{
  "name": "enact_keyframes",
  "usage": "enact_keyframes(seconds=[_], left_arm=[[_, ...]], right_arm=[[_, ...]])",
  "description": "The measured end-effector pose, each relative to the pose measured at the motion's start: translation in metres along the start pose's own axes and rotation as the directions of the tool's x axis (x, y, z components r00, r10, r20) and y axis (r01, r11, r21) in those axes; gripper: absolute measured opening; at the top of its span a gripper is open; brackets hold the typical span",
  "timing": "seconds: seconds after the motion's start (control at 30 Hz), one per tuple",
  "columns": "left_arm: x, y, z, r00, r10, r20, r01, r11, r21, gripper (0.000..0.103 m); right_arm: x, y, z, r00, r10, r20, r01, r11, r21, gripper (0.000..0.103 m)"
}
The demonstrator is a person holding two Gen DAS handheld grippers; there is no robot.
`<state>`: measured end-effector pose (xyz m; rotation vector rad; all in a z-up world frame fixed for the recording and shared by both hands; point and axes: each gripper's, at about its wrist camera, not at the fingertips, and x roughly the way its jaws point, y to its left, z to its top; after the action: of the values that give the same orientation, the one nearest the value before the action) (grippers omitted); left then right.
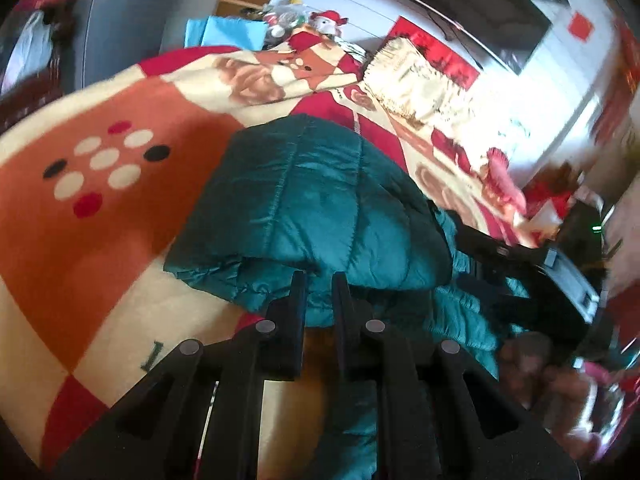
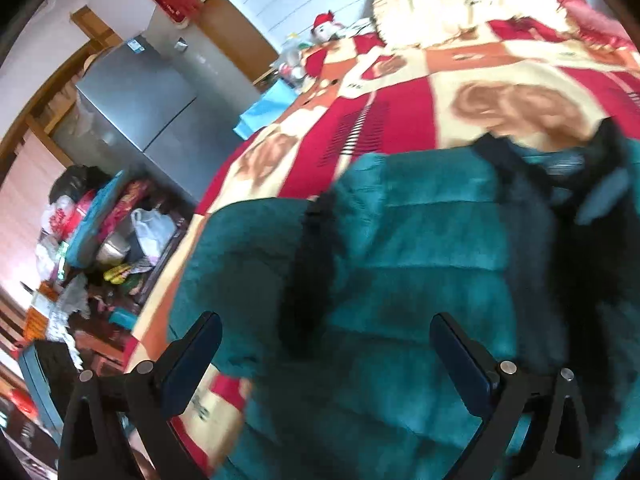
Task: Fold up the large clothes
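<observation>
A teal quilted puffer jacket [image 1: 320, 200] lies bunched on a bed covered by a red, orange and cream blanket [image 1: 100, 220]. My left gripper [image 1: 319, 284] sits at the jacket's near edge, its jaws shut on a fold of teal fabric that runs down between the fingers. In the right wrist view the same jacket [image 2: 400, 260] fills the lower middle, with a black strip along its front and a dark lining at the right. My right gripper [image 2: 326, 340] hovers over it, wide open, with nothing pressed between its pads. The picture is blurred by motion.
A cream fringed pillow [image 1: 408, 80] and soft toys [image 1: 328, 20] lie at the head of the bed. Beside the bed stand a grey fridge [image 2: 140, 96] and a cluttered low table [image 2: 100, 240] with bags. A dark screen [image 1: 480, 8] hangs on the white wall.
</observation>
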<state>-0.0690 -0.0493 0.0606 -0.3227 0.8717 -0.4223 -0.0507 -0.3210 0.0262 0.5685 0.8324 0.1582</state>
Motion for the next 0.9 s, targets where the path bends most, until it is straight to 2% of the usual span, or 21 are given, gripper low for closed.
enact_keyframes(seconds=[0.03,0.1,0.13,0.17,0.23,0.27,0.33,0.4,0.5,0.67,0.77,0.9], left_arm=[[-0.001,0.002,0.002,1.000,-0.004,0.001,0.004,1.000,-0.010,0.013],[-0.003,0.008,0.006,1.000,-0.027,-0.001,0.027,0.999,-0.038,0.031],[-0.006,0.013,0.008,0.999,-0.052,0.003,0.053,0.996,-0.066,0.052],[-0.009,0.017,0.009,0.997,-0.073,0.016,0.074,0.993,-0.089,0.064],[-0.017,0.023,0.012,0.994,-0.094,0.062,0.101,0.987,-0.125,0.066],[-0.020,0.024,0.013,0.993,-0.089,0.075,0.098,0.987,-0.128,0.067],[-0.024,0.024,0.015,0.993,-0.073,0.091,0.084,0.988,-0.127,0.067],[-0.027,0.024,0.015,0.993,-0.063,0.103,0.076,0.989,-0.126,0.067],[-0.024,0.021,0.013,0.995,-0.054,0.087,0.064,0.992,-0.111,0.067],[-0.019,0.014,0.007,0.996,-0.028,0.081,0.036,0.995,-0.088,0.067],[-0.019,0.009,0.005,0.996,-0.012,0.084,0.018,0.998,-0.066,0.067],[-0.016,0.004,0.002,0.997,0.008,0.079,-0.004,0.999,-0.043,0.067]], right_arm=[[0.011,0.003,0.005,1.000,0.010,-0.007,-0.010,1.000,0.009,0.103],[0.028,0.006,0.011,1.000,0.021,-0.019,-0.021,1.000,0.022,0.103],[0.036,0.008,0.014,0.999,0.034,-0.028,-0.033,0.999,0.027,0.101],[0.042,0.010,0.015,0.998,0.044,-0.035,-0.043,0.999,0.028,0.095],[0.054,0.015,0.018,0.996,0.070,-0.048,-0.069,0.997,0.027,0.070],[0.060,0.017,0.019,0.994,0.088,-0.062,-0.086,0.996,0.036,0.051],[0.066,0.015,0.018,0.993,0.090,-0.074,-0.086,0.995,0.055,0.036],[0.060,0.014,0.016,0.994,0.095,-0.047,-0.092,0.994,0.059,0.025],[0.039,0.008,0.015,0.998,0.061,0.002,-0.061,0.996,0.062,0.019],[0.001,-0.004,0.015,0.998,0.020,0.057,-0.024,0.998,0.062,0.018],[-0.020,-0.012,0.011,0.997,-0.025,0.072,0.021,0.998,0.055,0.018],[-0.048,-0.025,0.005,0.990,-0.101,0.102,0.097,0.994,0.048,0.013]])
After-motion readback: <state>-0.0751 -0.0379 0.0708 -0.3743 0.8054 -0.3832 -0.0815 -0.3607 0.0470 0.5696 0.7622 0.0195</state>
